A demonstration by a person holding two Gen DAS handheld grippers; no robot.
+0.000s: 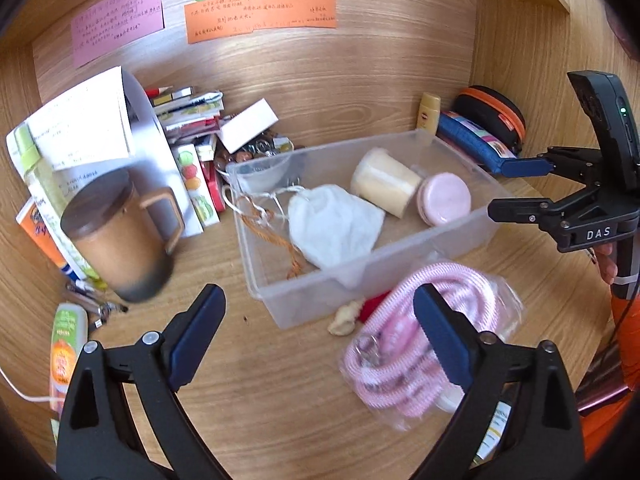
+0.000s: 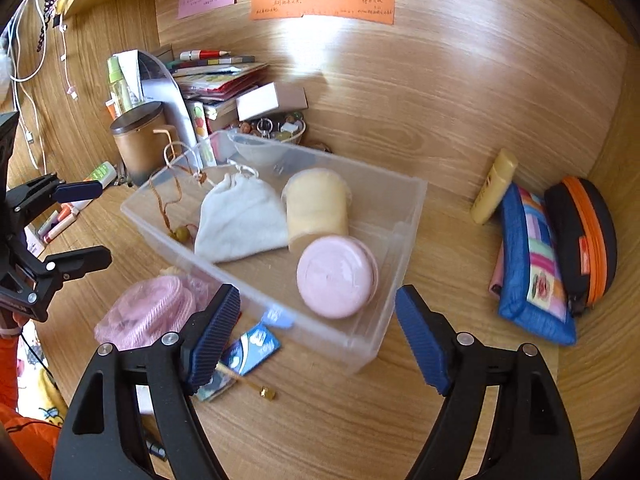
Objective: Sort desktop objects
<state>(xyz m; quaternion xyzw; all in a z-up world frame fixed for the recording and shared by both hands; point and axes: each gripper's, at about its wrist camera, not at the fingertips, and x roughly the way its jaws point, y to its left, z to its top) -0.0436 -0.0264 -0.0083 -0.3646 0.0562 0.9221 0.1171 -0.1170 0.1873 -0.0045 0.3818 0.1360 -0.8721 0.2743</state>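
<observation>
- Clear plastic bin (image 1: 460,236) sitting on wooden desk (image 1: 280,380), angled, holding four things: white drawstring pouch (image 1: 332,224) lying at the middle, pale yellow cup (image 1: 384,188) lying on its side beside it, round pink case (image 1: 444,198) touching the cup, small clear bowl (image 1: 266,172) sitting in the far corner.
- Lying just outside the bin's near wall: bagged pink cord (image 1: 424,344).
- Hovering above the desk on the near side of the bin: left gripper (image 1: 320,344), jaws spread wide, pinching nothing, right pad overlapping the bagged cord in view.
- Hovering over the bin's near corner: right gripper (image 2: 318,340), jaws spread, gripping nothing.
- Standing left of the bin: brown lidded mug (image 1: 120,236), with leaning books (image 1: 188,120) crowding behind.
- Resting against the right wall: yellow tube (image 2: 494,186), blue pencil case (image 2: 536,272), black and orange pouch (image 2: 584,240).
- Hanging on the back panel: pink, green and orange notes (image 1: 262,16).
</observation>
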